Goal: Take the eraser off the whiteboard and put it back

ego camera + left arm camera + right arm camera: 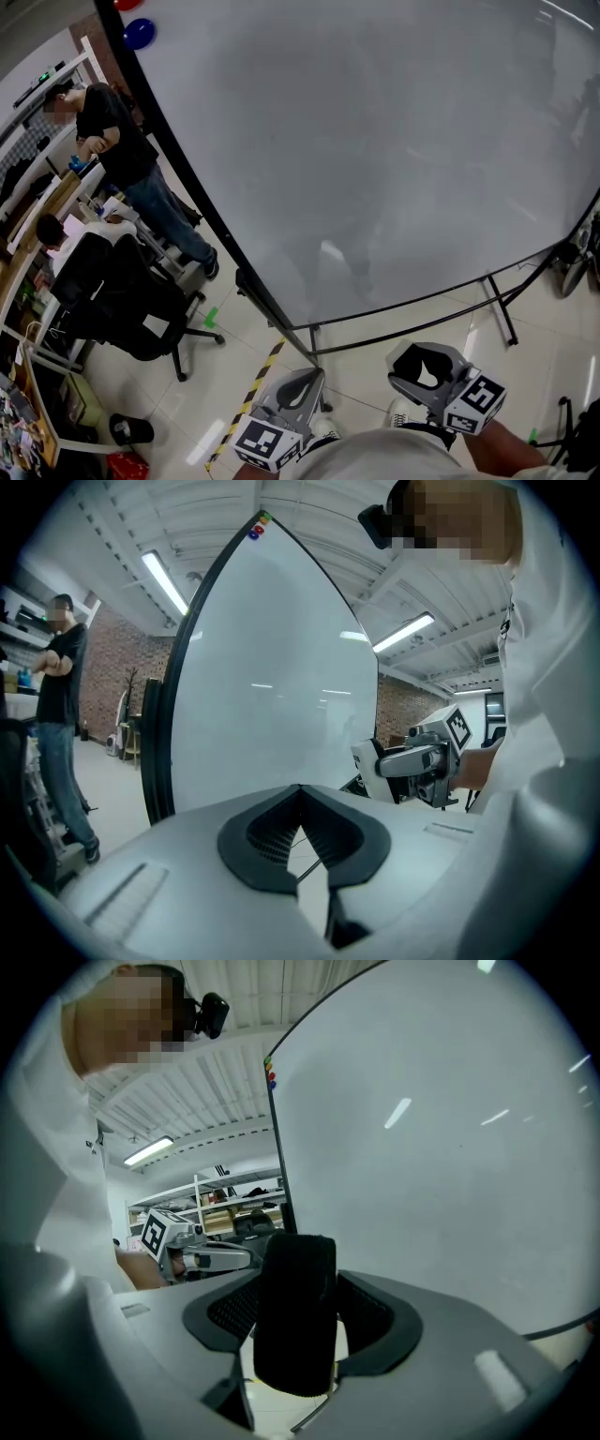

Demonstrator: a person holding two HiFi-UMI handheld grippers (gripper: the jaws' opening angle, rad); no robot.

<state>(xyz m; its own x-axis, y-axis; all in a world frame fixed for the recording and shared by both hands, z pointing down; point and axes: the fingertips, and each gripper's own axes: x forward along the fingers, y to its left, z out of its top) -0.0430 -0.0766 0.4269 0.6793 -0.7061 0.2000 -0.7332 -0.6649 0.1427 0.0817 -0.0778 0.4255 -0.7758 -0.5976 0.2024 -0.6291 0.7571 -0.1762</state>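
A black felt eraser (295, 1312) stands upright between the jaws of my right gripper (298, 1274), which is shut on it. In the head view the right gripper (424, 364) is low in the picture, below the bottom edge of the big whiteboard (375, 141) and apart from it. My left gripper (300, 794) has its jaws together with nothing in them. It sits beside the right one, at the lower middle of the head view (298, 386). Both point toward the board, whose surface looks wiped and bare.
Blue (139, 34) and red (127, 4) magnets stick to the board's top corner. The board's metal stand (497, 305) rests on the tiled floor. At the left are a standing person (122, 150), a seated person (56, 234), a black office chair (131, 309) and yellow-black floor tape (248, 394).
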